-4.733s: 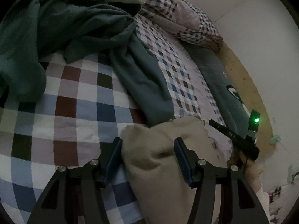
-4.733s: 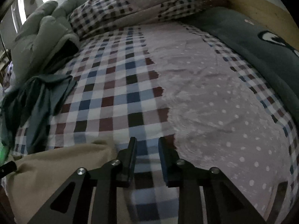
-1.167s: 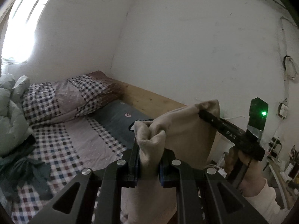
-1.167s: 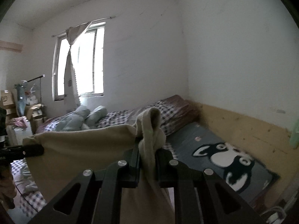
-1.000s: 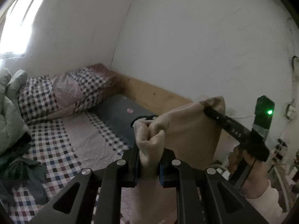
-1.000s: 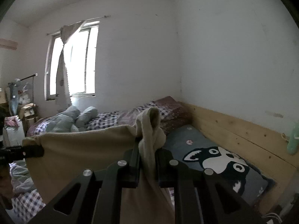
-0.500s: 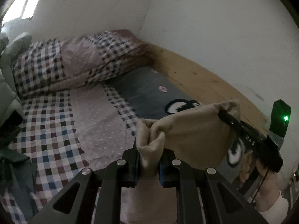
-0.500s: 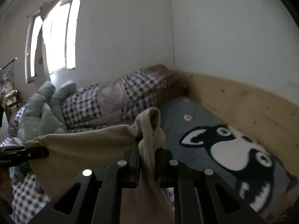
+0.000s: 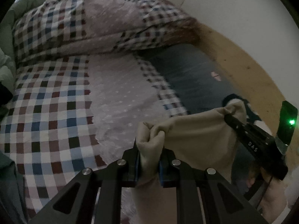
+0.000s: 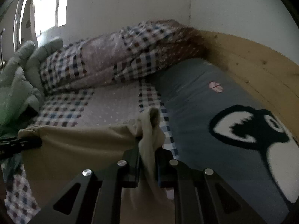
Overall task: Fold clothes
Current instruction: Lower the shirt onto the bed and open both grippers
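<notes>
A beige garment [image 9: 196,136] hangs stretched between my two grippers above the bed. My left gripper [image 9: 148,149] is shut on one bunched top corner of it. My right gripper [image 10: 147,145] is shut on the other top corner; the cloth [image 10: 78,149] spreads leftward from it. In the left wrist view the right gripper [image 9: 231,118] shows at right, pinching the far corner. In the right wrist view the left gripper [image 10: 31,141] shows at the left edge. The garment's lower part is hidden below both views.
The bed carries a checked and dotted cover [image 9: 56,102], a rolled checked quilt [image 9: 93,28] at the head and a grey blanket with a black-and-white dog face [image 10: 243,130] by the wooden side board [image 10: 261,71]. Green clothing [image 10: 16,85] lies at the left.
Both grippers have tilted down and lowered toward the bed, carrying the beige garment stretched between them. Earlier they took hold of it off the bed and lifted it.
</notes>
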Demonstrator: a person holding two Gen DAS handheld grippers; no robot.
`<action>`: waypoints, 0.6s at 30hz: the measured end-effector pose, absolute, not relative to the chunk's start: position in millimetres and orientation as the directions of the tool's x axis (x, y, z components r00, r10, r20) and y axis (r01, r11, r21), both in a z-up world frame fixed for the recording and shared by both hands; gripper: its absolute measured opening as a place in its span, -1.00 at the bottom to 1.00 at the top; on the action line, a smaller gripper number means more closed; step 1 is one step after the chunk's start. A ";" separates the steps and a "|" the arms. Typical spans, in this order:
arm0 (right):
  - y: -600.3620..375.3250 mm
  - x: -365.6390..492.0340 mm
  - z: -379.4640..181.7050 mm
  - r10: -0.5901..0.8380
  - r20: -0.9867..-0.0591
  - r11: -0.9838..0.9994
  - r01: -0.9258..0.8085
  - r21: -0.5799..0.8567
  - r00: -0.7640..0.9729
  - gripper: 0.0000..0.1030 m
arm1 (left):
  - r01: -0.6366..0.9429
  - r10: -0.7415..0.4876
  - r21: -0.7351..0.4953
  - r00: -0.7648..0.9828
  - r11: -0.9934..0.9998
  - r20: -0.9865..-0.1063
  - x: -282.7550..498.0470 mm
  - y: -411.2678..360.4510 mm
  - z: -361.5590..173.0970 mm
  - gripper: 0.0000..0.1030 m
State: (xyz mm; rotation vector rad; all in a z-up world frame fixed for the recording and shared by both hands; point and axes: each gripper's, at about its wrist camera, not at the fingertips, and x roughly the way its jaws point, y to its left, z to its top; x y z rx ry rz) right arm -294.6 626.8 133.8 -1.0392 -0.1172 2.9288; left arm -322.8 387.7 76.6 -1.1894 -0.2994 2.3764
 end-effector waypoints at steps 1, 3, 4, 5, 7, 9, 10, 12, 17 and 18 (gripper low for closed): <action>624.6 -304.2 124.4 0.057 -0.636 -0.996 -0.002 -0.087 -0.770 -0.74 | -0.303 0.483 -0.377 -0.520 -0.876 -0.705 -327.3 387.9 69.7 -0.70; 621.2 -317.0 109.4 0.058 -0.648 -0.996 0.001 -0.091 -0.760 -0.74 | -0.302 0.456 -0.344 -0.514 -0.889 -0.726 -333.0 389.1 57.9 -0.69; 619.1 -322.0 102.8 0.058 -0.653 -0.996 0.002 -0.091 -0.755 -0.74 | -0.300 0.437 -0.322 -0.513 -0.898 -0.739 -335.1 389.5 52.0 -0.67; 617.3 -324.8 97.7 0.059 -0.657 -0.995 0.005 -0.095 -0.752 -0.73 | -0.294 0.415 -0.301 -0.513 -0.907 -0.751 -337.0 389.5 47.1 -0.58; 611.3 -331.9 84.4 0.073 -0.665 -0.993 0.010 -0.119 -0.743 -0.72 | -0.278 0.373 -0.260 -0.519 -0.925 -0.770 -340.6 388.5 41.9 -0.44; 606.7 -334.7 77.1 0.109 -0.666 -0.987 -0.002 -0.160 -0.738 -0.60 | -0.249 0.306 -0.198 -0.549 -0.948 -0.778 -343.8 386.0 40.8 -0.07; 605.0 -335.8 74.0 0.140 -0.664 -0.982 -0.020 -0.186 -0.734 -0.53 | -0.228 0.273 -0.170 -0.569 -0.959 -0.776 -345.0 382.7 42.5 0.10; 605.1 -334.0 74.4 0.202 -0.650 -0.972 -0.068 -0.226 -0.733 -0.35 | -0.205 0.260 -0.170 -0.584 -0.964 -0.769 -346.1 372.4 47.5 0.20; 618.3 -314.3 98.0 0.241 -0.596 -0.969 -0.151 -0.197 -0.766 -0.09 | -0.202 0.285 -0.202 -0.620 -0.958 -0.731 -326.2 340.2 71.2 0.25; 621.3 -307.7 105.2 0.240 -0.585 -0.970 -0.164 -0.181 -0.775 -0.09 | -0.207 0.291 -0.206 -0.630 -0.956 -0.720 -318.6 332.9 78.5 0.25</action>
